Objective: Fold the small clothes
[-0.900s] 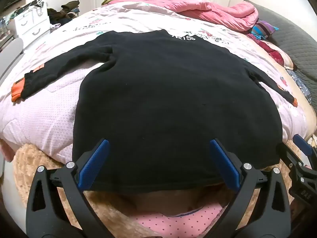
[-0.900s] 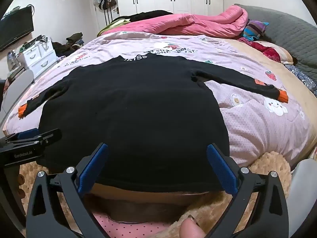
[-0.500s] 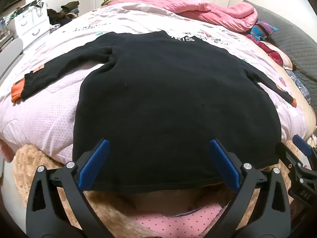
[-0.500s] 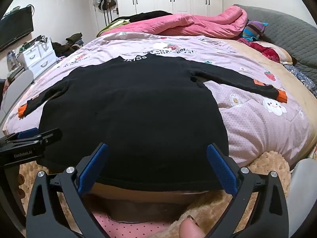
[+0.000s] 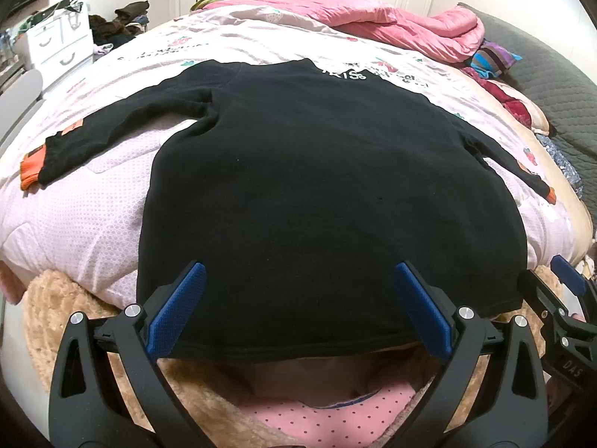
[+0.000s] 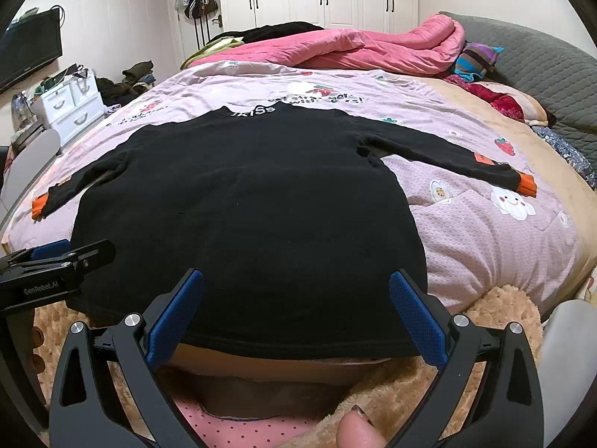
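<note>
A black long-sleeved top (image 5: 317,194) with orange cuffs lies flat on the bed, sleeves spread out, hem toward me; it also shows in the right wrist view (image 6: 246,209). My left gripper (image 5: 298,310) is open and empty, hovering over the hem. My right gripper (image 6: 296,313) is open and empty, also over the hem. The right gripper shows at the right edge of the left wrist view (image 5: 559,298); the left gripper shows at the left edge of the right wrist view (image 6: 56,265).
The pale pink quilt (image 6: 485,231) covers the bed. A pink duvet (image 6: 373,48) is bunched at the far end, with a grey headboard (image 6: 541,63) at right. A tan fleece blanket (image 5: 67,321) hangs at the near edge. White drawers (image 6: 71,108) stand at left.
Both grippers have stayed nearly still, open over the hem. The top has not moved.
</note>
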